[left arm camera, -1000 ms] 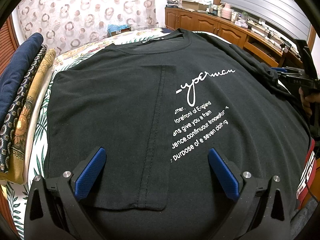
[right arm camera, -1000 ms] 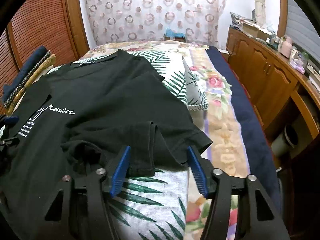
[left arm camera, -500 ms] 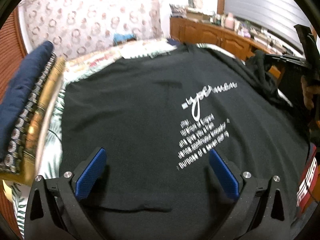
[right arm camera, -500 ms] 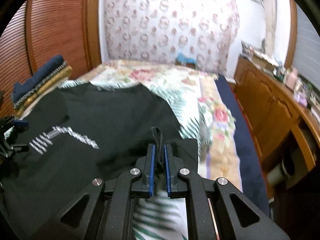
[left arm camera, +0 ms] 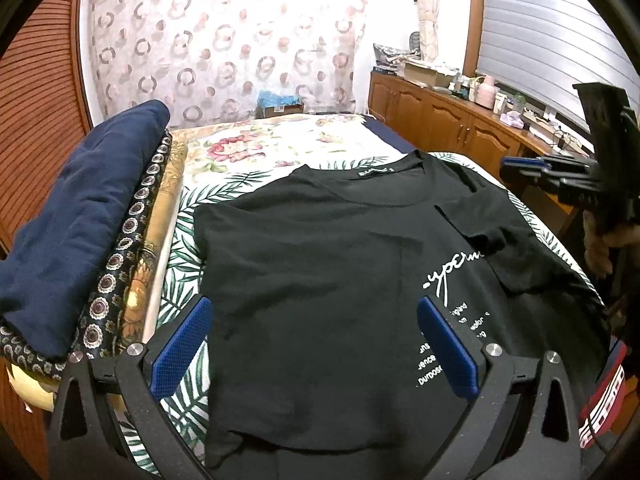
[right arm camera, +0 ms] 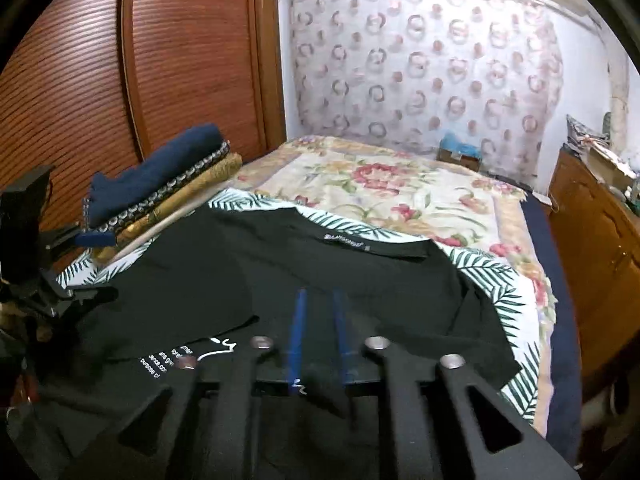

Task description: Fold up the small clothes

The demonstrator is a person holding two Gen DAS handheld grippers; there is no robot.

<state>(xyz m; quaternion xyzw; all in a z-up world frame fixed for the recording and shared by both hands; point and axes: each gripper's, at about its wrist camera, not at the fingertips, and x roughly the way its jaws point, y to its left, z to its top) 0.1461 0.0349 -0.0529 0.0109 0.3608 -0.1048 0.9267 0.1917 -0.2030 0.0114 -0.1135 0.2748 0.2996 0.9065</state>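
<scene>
The right sleeve [left arm camera: 500, 240] was sticking out over the bed a second ago. Now it lies folded in on top of the black T-shirt [left arm camera: 320, 280], covering the end of the white writing [left arm camera: 452, 280]. The right gripper [right arm camera: 320, 328] pinched that sleeve, carried it over, and its fingers are opening now. They are only a little way apart, with nothing between them that I can see, though they look blurry. So I think both side folds are done, and the bottom half could be folded up next.

The left gripper [left arm camera: 312, 344] has its blue fingers wide apart and holds nothing. It has lifted back a bit, and the shirt lies under and between those fingers.

The shirt is spread flat on the bed [left arm camera: 280, 148], neck at the far end, mostly smooth. A pile of folded cloth [left arm camera: 80, 220] sits off past the left finger.
</scene>
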